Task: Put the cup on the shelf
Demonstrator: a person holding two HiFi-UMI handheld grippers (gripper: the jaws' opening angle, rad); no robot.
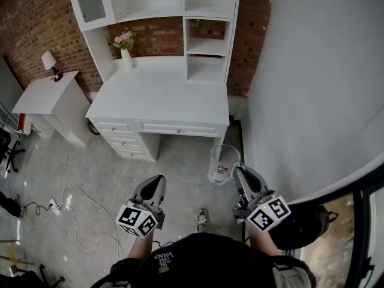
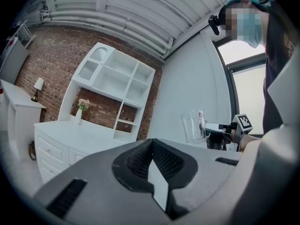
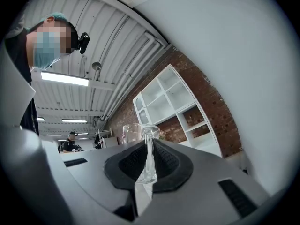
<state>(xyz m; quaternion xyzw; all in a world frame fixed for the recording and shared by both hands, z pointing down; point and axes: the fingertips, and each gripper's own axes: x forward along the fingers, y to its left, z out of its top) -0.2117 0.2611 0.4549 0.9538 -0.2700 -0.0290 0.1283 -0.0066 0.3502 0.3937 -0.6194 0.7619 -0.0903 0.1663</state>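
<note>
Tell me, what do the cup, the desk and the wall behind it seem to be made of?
Cup: clear glass, possibly plastic; the floor shows through it. Desk: probably painted wood or board, smooth matte white, with panelled drawers. Wall: bare red-brown brick, rough, with pale mortar lines.

The shelf (image 1: 207, 17) above the white desk (image 1: 162, 95) is cut off by the head view's top edge, so its upper compartments show only in part. The red print on the cup (image 1: 224, 162) is too small to read. In the right gripper view, the right gripper (image 3: 147, 161), closed on the cup's handle, hides the cup's lower wall. A dark object (image 1: 303, 224) sits half behind that gripper's marker cube; what it is cannot be told.
</note>
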